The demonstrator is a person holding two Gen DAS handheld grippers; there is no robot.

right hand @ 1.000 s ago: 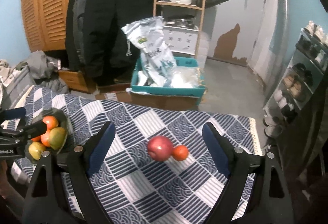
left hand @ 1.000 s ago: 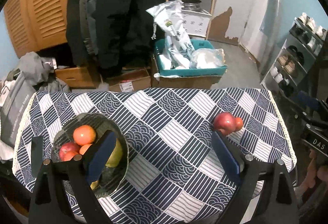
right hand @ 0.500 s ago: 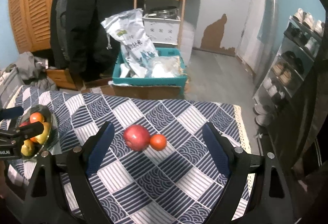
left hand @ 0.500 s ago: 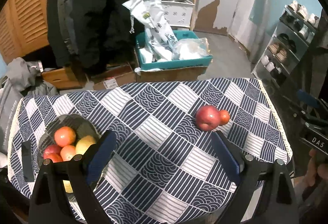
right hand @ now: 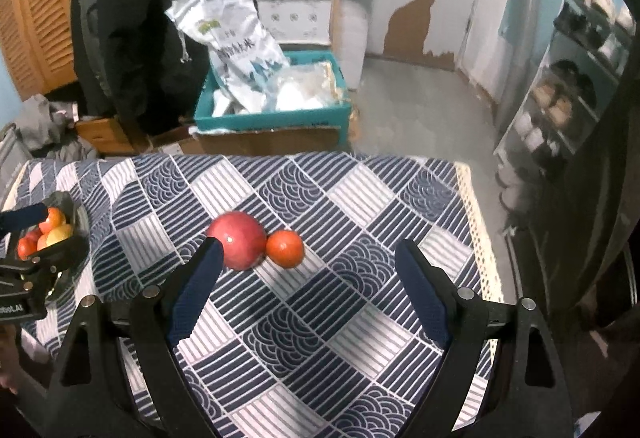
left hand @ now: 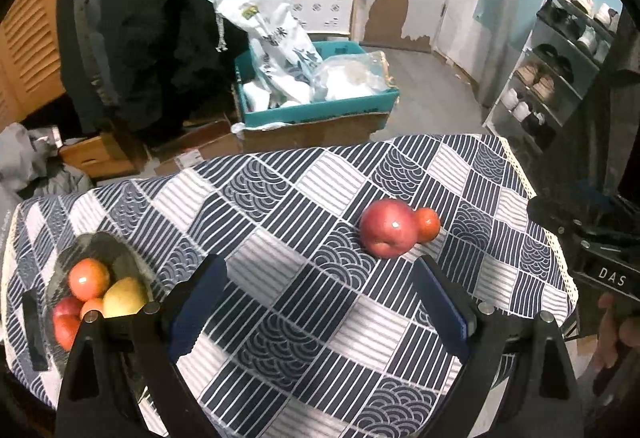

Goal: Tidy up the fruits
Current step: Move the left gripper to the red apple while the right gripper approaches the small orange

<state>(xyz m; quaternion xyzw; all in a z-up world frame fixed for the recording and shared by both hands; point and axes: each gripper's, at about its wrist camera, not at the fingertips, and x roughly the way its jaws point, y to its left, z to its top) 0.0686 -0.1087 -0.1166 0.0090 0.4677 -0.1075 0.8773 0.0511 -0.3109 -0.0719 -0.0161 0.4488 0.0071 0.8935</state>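
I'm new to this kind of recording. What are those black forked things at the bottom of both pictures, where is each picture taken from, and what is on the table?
There is no robot here: a person holds a two-finger tool in each hand. Each picture comes from a fisheye camera on one tool, looking forward along its blue-padded fingers. The left hand-held gripper and the right hand-held gripper are both open and hold nothing. The table wears a blue-and-white patterned tablecloth. On it lie a red apple and a smaller orange-red fruit, touching each other. At the left stands a glass bowl that holds several red, orange and yellow fruits. The right view also shows the left tool beside that bowl.
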